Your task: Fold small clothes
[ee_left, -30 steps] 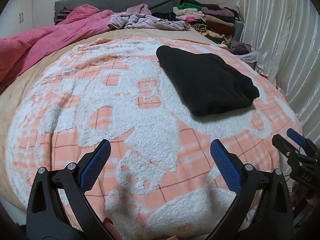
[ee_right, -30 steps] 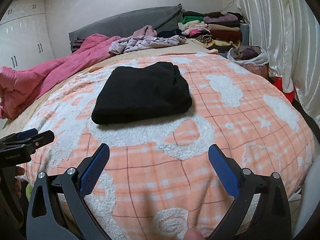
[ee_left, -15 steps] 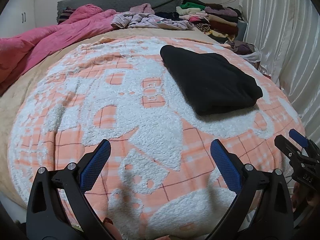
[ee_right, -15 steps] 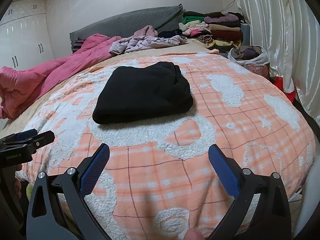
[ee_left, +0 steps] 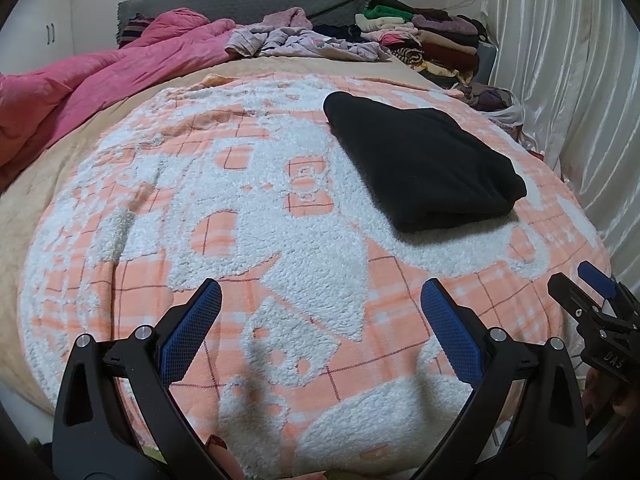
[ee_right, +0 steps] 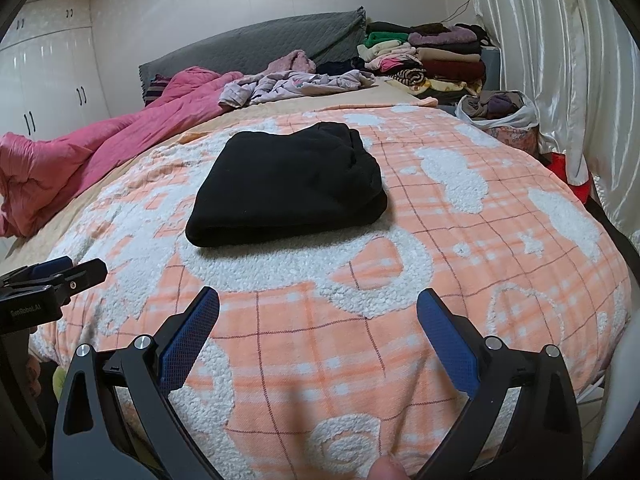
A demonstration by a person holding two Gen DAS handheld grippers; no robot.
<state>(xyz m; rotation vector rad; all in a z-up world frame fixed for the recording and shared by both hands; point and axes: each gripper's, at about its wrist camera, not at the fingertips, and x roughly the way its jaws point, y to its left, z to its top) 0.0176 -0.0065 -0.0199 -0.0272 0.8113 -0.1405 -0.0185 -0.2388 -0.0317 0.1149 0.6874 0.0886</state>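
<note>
A black garment (ee_left: 420,160) (ee_right: 288,188) lies folded into a thick rectangle on the orange-and-white fleece blanket (ee_left: 240,216) (ee_right: 400,300). My left gripper (ee_left: 320,332) hovers open over the blanket's near edge, well short of the garment and to its left. My right gripper (ee_right: 318,332) is open too, directly in front of the garment with bare blanket between. Neither holds anything. Each gripper shows at the edge of the other's view: the right one (ee_left: 584,292), the left one (ee_right: 76,270).
A crumpled pink quilt (ee_left: 100,80) (ee_right: 80,148) lies at the far left. Loose pale clothes (ee_left: 304,42) (ee_right: 292,82) and a stack of folded clothes (ee_left: 424,40) (ee_right: 432,56) sit by the grey headboard (ee_right: 260,40). White curtains (ee_right: 560,40) hang on the right, with a bag of clothes (ee_right: 500,114) below.
Both grippers stay open and hardly move. The left view has shifted slightly, so the black garment sits a little lower and further right in it.
</note>
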